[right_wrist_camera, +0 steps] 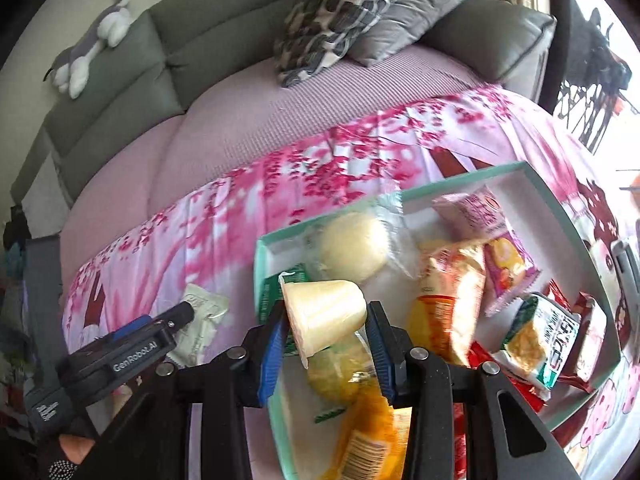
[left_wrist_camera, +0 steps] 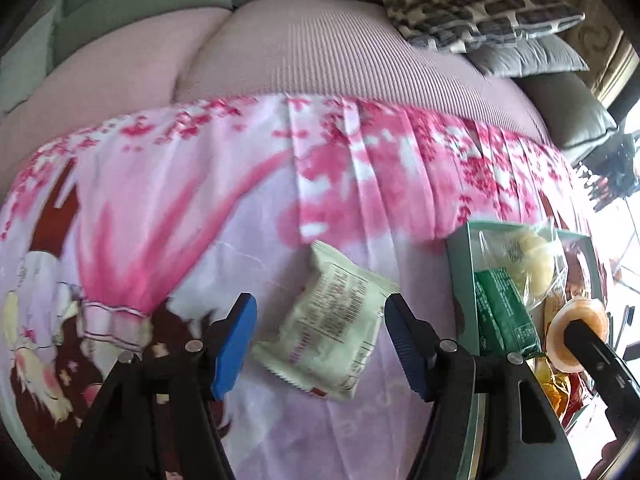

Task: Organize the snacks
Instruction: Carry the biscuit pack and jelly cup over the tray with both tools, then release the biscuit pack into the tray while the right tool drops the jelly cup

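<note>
A pale green snack packet [left_wrist_camera: 332,320] lies flat on the pink blossom-print cloth [left_wrist_camera: 180,208]. My left gripper [left_wrist_camera: 320,302] stands open astride it, its blue pads [left_wrist_camera: 234,346] clear of both sides. The same packet [right_wrist_camera: 202,320] shows beyond the left gripper's tip [right_wrist_camera: 182,312] in the right wrist view. My right gripper [right_wrist_camera: 326,312] is shut on a pale yellow jelly cup [right_wrist_camera: 324,316], tilted on its side above the left end of a teal box [right_wrist_camera: 440,186]. The box [left_wrist_camera: 460,272] holds several snacks: a wrapped bun [right_wrist_camera: 356,248], a pink packet [right_wrist_camera: 496,248] and an orange bag [right_wrist_camera: 448,304].
The cloth covers a table in front of a grey sofa [right_wrist_camera: 132,76] with a lilac seat cover [left_wrist_camera: 300,48]. A patterned cushion [right_wrist_camera: 340,12] and a grey cushion [right_wrist_camera: 416,12] lie on the sofa. A grey and white plush toy [right_wrist_camera: 92,44] rests on its back.
</note>
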`<state>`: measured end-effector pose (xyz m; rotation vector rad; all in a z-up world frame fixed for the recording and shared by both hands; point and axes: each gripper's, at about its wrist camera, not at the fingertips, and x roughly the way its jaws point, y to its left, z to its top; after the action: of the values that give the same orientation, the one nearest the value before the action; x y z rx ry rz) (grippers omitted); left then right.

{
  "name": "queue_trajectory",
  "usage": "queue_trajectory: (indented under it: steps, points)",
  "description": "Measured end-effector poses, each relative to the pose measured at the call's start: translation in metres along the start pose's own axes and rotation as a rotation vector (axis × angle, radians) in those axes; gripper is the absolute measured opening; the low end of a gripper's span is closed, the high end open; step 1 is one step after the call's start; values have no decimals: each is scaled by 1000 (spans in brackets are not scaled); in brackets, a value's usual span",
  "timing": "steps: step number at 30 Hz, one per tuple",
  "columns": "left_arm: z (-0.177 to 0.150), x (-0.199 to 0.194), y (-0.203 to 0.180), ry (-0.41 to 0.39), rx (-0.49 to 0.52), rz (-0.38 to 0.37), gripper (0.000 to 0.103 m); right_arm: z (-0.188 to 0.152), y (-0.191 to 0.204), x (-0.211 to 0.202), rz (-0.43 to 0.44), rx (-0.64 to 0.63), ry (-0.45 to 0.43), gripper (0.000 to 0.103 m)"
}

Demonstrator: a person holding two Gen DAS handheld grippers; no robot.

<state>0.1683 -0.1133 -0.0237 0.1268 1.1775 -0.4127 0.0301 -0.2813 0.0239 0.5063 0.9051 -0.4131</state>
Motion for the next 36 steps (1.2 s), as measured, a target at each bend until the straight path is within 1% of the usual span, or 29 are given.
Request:
queue_trajectory:
  steps: [4,7,8,9,12,15,19,22,23,25,26,29,32,33,36]
  points:
    - [-6,13,-8,31,14,20,67,-1,-8,-1,4,18,2,42]
    - [-11,20,-10,48,8,56,67,-2,-10,-2,15,20,3,42]
    - [-12,20,-10,48,2,63,64,-3,-9,-2,17,20,4,42]
    - [-14,20,-11,44,-4,65,57,-3,-9,-2,19,20,5,42]
    - [-17,16,-6,36,-39,52,54,-5,-9,-2,24,19,9,42]
    - [-21,10,1,27,-74,49,54,-6,-12,-2,29,24,16,42]
    - [-33,-4,11,7,-114,26,54,-7,-20,-4,19,43,19,42]
    - [-32,-19,1,-23,-113,-7,54,-6,-25,-7,17,55,14,42]
    - [-34,-26,-2,-31,-114,-37,54,-6,-27,-8,18,59,13,42]
    - [-36,-37,-12,-35,-117,-125,54,-5,-33,-11,14,71,9,42]
    - [-34,-41,-17,-35,-111,-149,54,-5,-35,-12,8,77,8,42]
    - [-42,-52,-47,-29,-52,-189,54,-4,-47,-16,-11,104,4,42]
    - [-51,-53,-74,-10,6,-251,54,-5,-62,-21,-27,134,-4,42]
    - [-54,-52,-83,-4,27,-259,54,-5,-65,-22,-33,140,-6,42]
    - [-57,-43,-100,25,59,-244,54,-6,-78,-26,-56,163,-8,42]
